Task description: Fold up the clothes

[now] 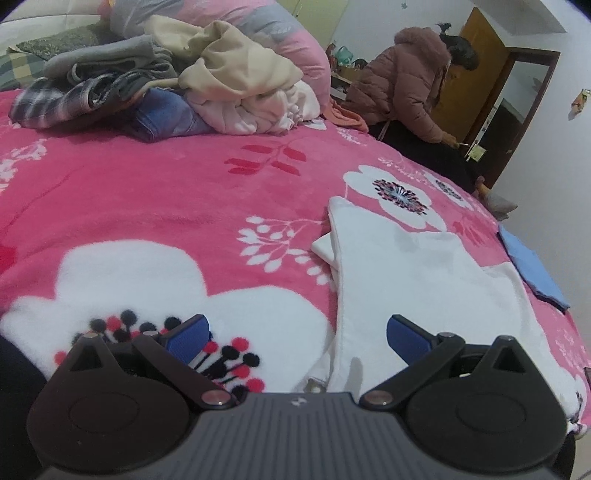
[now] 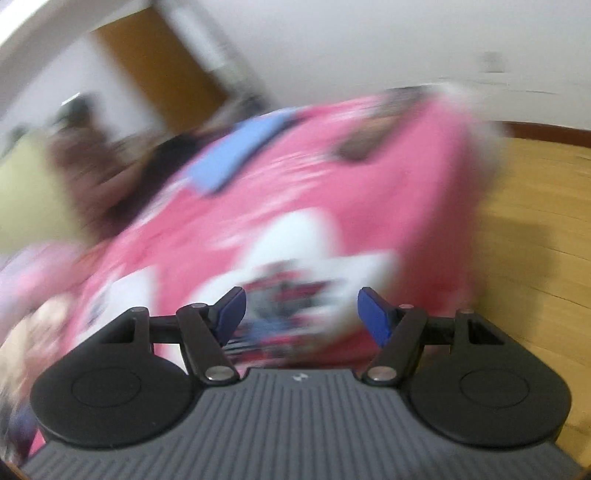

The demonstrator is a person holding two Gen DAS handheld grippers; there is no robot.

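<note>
Left gripper: your left gripper hangs low over the bed with its blue pads spread wide and nothing between them; one blue pad sits over the near part of the white garment, the other over the blanket's white flower print.
Right gripper: your right gripper has its jaws apart and empty, over the near edge of the bed; that view is badly smeared, so finer detail is lost.
White garment: the white cloth garment lies flat on the blanket, to the right of centre in the left wrist view, with a narrow pointed part reaching away from you and a folded-under flap at its left edge.
Blue cloth: a flat light-blue piece of fabric lies at the bed's right edge, just beside the white garment; in the right wrist view the same blue patch shows far up the blanket.
Unfolded heap: a jumbled pile of clothes, cream, pale pink, denim blue, grey and plaid, sits at the far side of the bed, well apart from the white garment.
Bedding: the pink fleece blanket with white flowers covers the bed; a rolled pink and grey quilt lies behind the heap.
Room: a person in a dusty-pink padded jacket bends beside the far corner of the bed, near a brown wooden door; wooden floor shows to the right of the bed.
</note>
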